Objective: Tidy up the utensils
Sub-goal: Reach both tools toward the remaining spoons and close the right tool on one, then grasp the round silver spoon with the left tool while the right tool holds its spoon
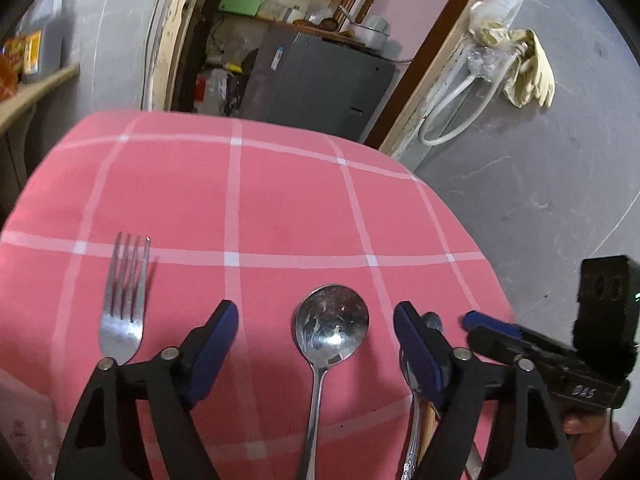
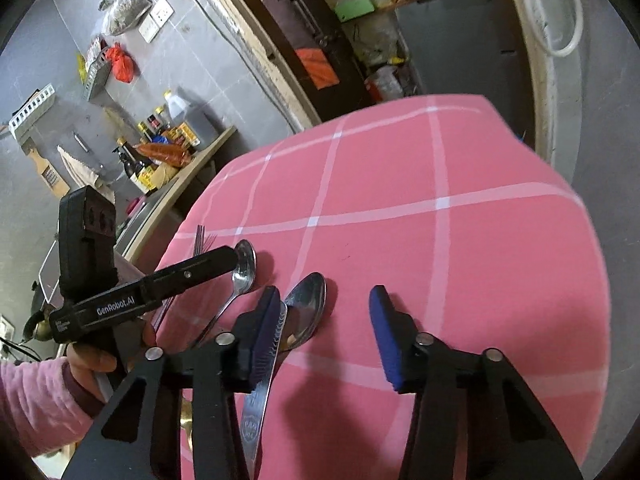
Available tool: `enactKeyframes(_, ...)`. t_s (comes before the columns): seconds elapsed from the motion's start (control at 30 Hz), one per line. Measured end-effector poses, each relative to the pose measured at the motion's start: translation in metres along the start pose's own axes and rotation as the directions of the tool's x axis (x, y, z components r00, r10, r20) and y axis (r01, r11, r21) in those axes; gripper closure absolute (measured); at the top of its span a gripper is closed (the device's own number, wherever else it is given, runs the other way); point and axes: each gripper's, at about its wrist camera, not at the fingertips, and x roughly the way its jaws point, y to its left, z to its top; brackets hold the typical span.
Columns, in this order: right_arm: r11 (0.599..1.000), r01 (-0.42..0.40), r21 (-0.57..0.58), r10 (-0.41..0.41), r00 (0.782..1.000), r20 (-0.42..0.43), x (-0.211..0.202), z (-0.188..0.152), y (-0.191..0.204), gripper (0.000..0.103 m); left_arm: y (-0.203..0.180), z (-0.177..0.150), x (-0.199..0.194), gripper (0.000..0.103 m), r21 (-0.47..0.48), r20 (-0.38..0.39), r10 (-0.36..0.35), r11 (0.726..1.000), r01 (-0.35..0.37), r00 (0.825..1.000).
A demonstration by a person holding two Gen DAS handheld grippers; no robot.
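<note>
Two spoons and a fork show in the left wrist view, laid on the pink checked cloth of the worktop (image 1: 280,200) toward its near edge. The fork (image 1: 124,300) lies nearest the left edge, tines pointing to the far edge. The round-bowled spoon (image 1: 331,324) lies between the fingers of the left gripper (image 1: 316,320), which stand wide apart on either side of it without touching it; the gripper is open and holds nothing. A second spoon (image 1: 416,400) lies just beside, mostly hidden behind the gripper's right finger. The right gripper (image 1: 492,324) reaches in at the right edge; from here I cannot tell how its fingers stand. On its body is a short handwritten mark, too blurred to read with certainty.

My reading is that the step in hand is the approach to a pick: the left gripper is lined up on the round spoon. The next move calls for lowering until the pads bracket the thin handle or neck, then closing squarely so that the metal does not slip out.

Seen from the right wrist, the right gripper (image 2: 324,320) is also open and empty, with a knife (image 2: 260,392) lying against the outside of its left finger and an oval spoon (image 2: 308,300) just beyond the knife's tip. It needs a shift toward the left edge before either sits between its fingers. The other gripper's body reads "GenRobot.AI" (image 2: 116,307). An engraved stamp on the knife's blade is too small to read. A pink sleeve (image 2: 36,404) shows at lower left.
</note>
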Motion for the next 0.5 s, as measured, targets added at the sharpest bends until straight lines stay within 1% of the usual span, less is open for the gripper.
enactKeyframes(0.03, 1.000, -0.007, -0.001, 0.007, 1.000, -0.015, 0.005, 0.001, -0.001, 0.067, 0.003, 0.001, 0.002, 0.031, -0.014, -0.002, -0.015, 1.000, 0.015, 1.000)
enactKeyframes(0.1, 1.000, -0.010, -0.002, 0.010, 0.999, -0.037, 0.012, 0.003, -0.001, 0.071, 0.007, 0.003, 0.003, 0.033, -0.038, 0.005, -0.038, 0.999, 0.038, 0.999)
enactKeyframes(0.2, 1.000, -0.030, 0.000, 0.029, 0.998, -0.063, 0.022, 0.007, 0.000, 0.072, 0.013, 0.006, 0.007, 0.040, -0.064, 0.007, -0.061, 0.996, 0.061, 0.998)
enactKeyframes(0.23, 0.999, -0.035, 0.001, 0.035, 0.997, -0.066, 0.023, 0.008, 0.001, 0.072, 0.013, 0.006, 0.008, 0.043, -0.066, 0.004, -0.068, 0.996, 0.068, 0.998)
enactKeyframes(0.27, 0.999, -0.040, 0.002, 0.040, 0.997, -0.069, 0.024, 0.008, 0.001, 0.072, 0.013, 0.005, 0.009, 0.048, -0.065, -0.003, -0.076, 0.995, 0.075, 0.997)
enactKeyframes(0.33, 0.999, -0.053, -0.001, 0.052, 0.996, -0.078, 0.025, 0.007, 0.002, 0.072, 0.011, 0.005, 0.011, 0.052, -0.057, -0.014, -0.087, 0.995, 0.086, 0.996)
enactKeyframes(0.37, 0.998, -0.057, -0.002, 0.057, 0.995, -0.081, 0.026, 0.007, 0.003, 0.072, 0.010, 0.006, 0.013, 0.056, -0.052, -0.023, -0.097, 0.994, 0.096, 0.995)
enactKeyframes(0.4, 0.998, -0.062, -0.003, 0.062, 0.994, -0.085, 0.027, 0.007, 0.004, 0.072, 0.009, 0.005, 0.014, 0.058, -0.045, -0.032, -0.100, 0.994, 0.099, 0.994)
enactKeyframes(0.47, 0.998, -0.069, -0.003, 0.069, 0.993, -0.093, 0.027, 0.007, 0.004, 0.075, 0.007, 0.006, 0.016, 0.066, -0.035, -0.047, -0.104, 0.994, 0.102, 0.994)
enactKeyframes(0.5, 0.998, -0.069, -0.002, 0.069, 0.993, -0.098, 0.027, 0.007, 0.003, 0.077, 0.006, 0.006, 0.017, 0.066, -0.028, -0.055, -0.104, 0.994, 0.102, 0.993)
